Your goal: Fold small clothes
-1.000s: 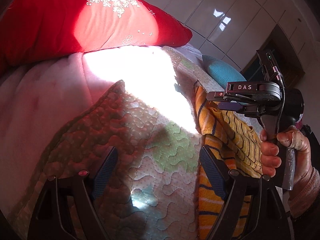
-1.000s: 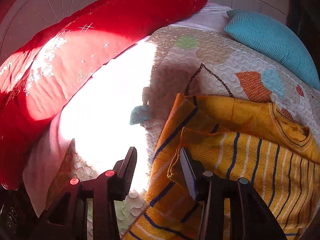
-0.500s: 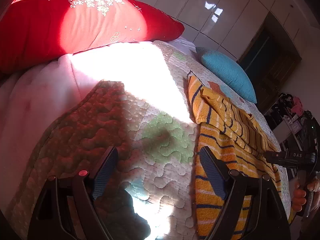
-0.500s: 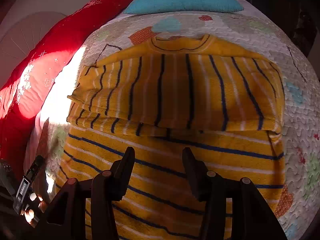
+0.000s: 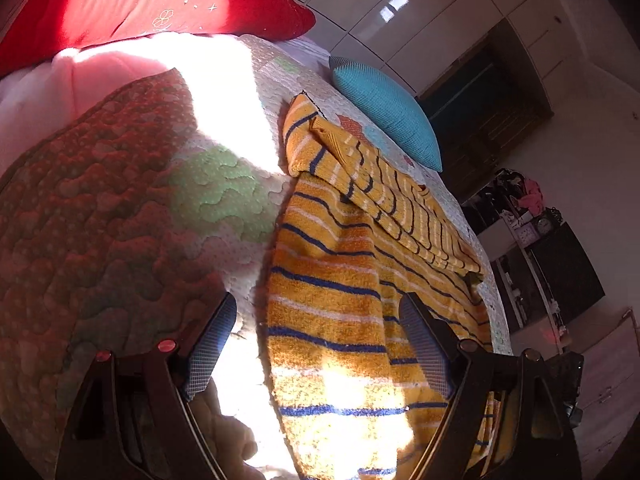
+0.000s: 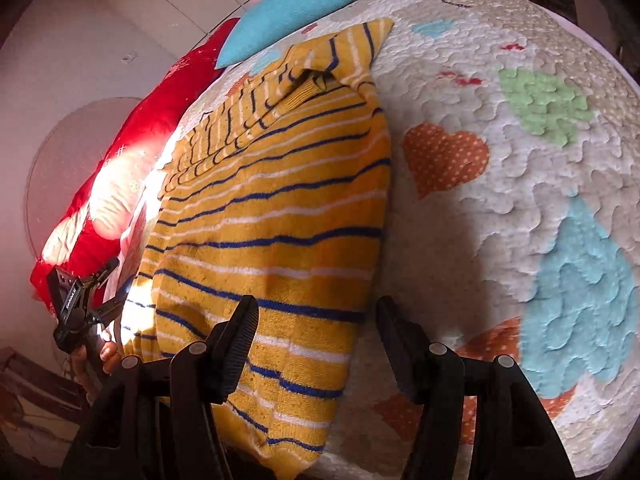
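Yellow knitted sweater with blue and white stripes (image 5: pixel 344 288) is lying flat on a quilted bedspread with pastel heart patches (image 6: pixel 500 168), filling the centre and lower right of the left wrist view and the centre left of the right wrist view. Its sleeves are lying folded across the upper body, forming a narrower striped band near the collar.

Left gripper (image 5: pixel 316 344) is hovering at the bottom of its frame with its jaws spread wide and gripping nothing; the sweater's left edge is showing between its fingers (image 5: pixel 212 344).

Right gripper (image 6: pixel 316 344) is sitting at the bottom of its frame, its jaws having just been opening; they are standing apart now, clasping nothing, with the sweater's right edge and hem showing between them.

Long red embroidered pillow (image 5: pixel 152 4) is lying in the upper left of the left view, and a teal ribbed cushion (image 5: pixel 384 108) is resting above the sweater. In the right view's lower left, the left gripper is showing small, held by a person's hand (image 6: pixel 94 358).
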`<state>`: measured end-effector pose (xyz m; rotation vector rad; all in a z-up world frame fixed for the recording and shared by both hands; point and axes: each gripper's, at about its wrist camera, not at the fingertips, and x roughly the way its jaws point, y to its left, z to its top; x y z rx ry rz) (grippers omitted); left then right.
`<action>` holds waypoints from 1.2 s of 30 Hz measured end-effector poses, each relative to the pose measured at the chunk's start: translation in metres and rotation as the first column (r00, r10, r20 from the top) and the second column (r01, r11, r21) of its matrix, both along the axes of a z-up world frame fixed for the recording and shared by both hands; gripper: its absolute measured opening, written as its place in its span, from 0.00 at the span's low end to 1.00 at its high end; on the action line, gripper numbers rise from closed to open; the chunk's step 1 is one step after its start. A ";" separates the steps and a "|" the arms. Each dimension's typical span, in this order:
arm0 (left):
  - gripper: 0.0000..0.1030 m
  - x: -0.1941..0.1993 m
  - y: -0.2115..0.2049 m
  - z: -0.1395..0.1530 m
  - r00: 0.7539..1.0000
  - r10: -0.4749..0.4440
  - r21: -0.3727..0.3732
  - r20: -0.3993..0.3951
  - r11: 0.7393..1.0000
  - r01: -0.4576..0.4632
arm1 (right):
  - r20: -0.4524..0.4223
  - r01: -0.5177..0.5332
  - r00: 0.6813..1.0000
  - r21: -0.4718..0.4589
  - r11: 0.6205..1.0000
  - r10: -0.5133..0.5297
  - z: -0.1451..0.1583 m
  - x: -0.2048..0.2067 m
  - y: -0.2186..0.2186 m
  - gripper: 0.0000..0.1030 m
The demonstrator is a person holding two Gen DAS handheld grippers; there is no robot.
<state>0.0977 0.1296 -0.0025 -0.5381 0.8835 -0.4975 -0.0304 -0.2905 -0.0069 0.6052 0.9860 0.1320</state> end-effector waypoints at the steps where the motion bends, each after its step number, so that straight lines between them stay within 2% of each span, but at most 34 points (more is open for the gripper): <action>1: 0.80 -0.006 -0.002 0.001 1.000 -0.016 -0.019 -0.015 1.000 0.016 | 0.020 -0.015 1.000 -0.006 1.000 0.015 -0.002 -0.001 0.008 0.65; 3: 0.80 -0.019 -0.007 -0.003 0.998 -0.030 -0.046 -0.055 0.999 0.028 | 0.058 -0.043 0.997 -0.006 0.999 0.043 -0.002 -0.001 0.020 0.66; 6: 0.80 -0.038 -0.014 -0.006 0.997 -0.036 -0.041 -0.074 0.999 0.033 | 0.099 -0.087 0.992 0.099 0.991 0.077 -0.006 0.000 0.029 0.66; 8: 0.80 -0.050 -0.018 -0.006 0.995 -0.057 -0.066 -0.083 0.996 0.051 | 0.119 -0.113 0.989 0.186 0.976 0.092 -0.014 -0.005 0.031 0.66; 12: 0.80 -0.068 -0.024 -0.011 0.985 -0.127 -0.162 -0.113 0.981 0.108 | 0.166 -0.182 0.976 0.291 0.939 0.137 -0.022 -0.019 0.037 0.67; 15: 0.80 -0.080 -0.030 -0.014 0.981 -0.145 -0.167 -0.126 0.978 0.123 | 0.190 -0.231 0.966 0.350 0.908 0.173 -0.030 -0.026 0.043 0.67; 17: 0.74 -0.087 -0.035 -0.014 0.981 -0.144 -0.127 -0.134 0.984 0.127 | 0.192 -0.246 0.963 0.350 0.904 0.188 -0.034 -0.030 0.047 0.67; 21: 0.47 -0.093 -0.044 -0.011 0.983 -0.118 -0.001 -0.142 0.993 0.119 | 0.193 -0.203 0.972 0.382 0.902 0.136 -0.039 -0.039 0.052 0.67; 22: 0.41 -0.093 -0.044 -0.012 0.982 -0.115 0.010 -0.147 0.993 0.117 | 0.190 -0.193 0.974 0.387 0.902 0.126 -0.040 -0.042 0.051 0.67; 25: 0.40 -0.085 -0.037 -0.018 0.978 -0.106 -0.041 -0.182 0.994 0.100 | 0.174 -0.172 0.978 0.349 0.921 0.117 -0.037 -0.043 0.060 0.65; 26: 0.40 -0.082 -0.035 -0.019 0.976 -0.101 -0.063 -0.193 0.994 0.091 | 0.168 -0.165 0.979 0.322 0.932 0.115 -0.034 -0.046 0.060 0.62; 28: 0.40 -0.079 -0.035 -0.021 0.975 -0.098 -0.067 -0.199 0.994 0.086 | 0.127 -0.114 0.988 0.245 0.963 0.085 -0.031 -0.045 0.065 0.36; 29: 0.38 -0.078 -0.038 -0.020 0.976 -0.095 -0.050 -0.198 0.995 0.087 | 0.104 -0.092 0.992 0.205 0.974 0.072 -0.032 -0.044 0.065 0.17; 31: 0.10 -0.076 -0.042 -0.018 0.975 -0.073 0.039 -0.211 0.996 0.083 | 0.091 -0.077 0.994 0.229 0.970 0.057 -0.034 -0.041 0.059 0.14; 33: 0.09 -0.076 -0.039 -0.015 0.973 -0.063 0.034 -0.223 0.997 0.072 | 0.080 -0.065 0.996 0.268 0.961 0.045 -0.036 -0.040 0.050 0.12; 36: 0.08 -0.088 -0.035 0.003 0.982 -0.047 0.083 -0.186 0.995 0.063 | 0.100 -0.076 0.994 0.311 0.948 0.047 -0.027 -0.051 0.036 0.10</action>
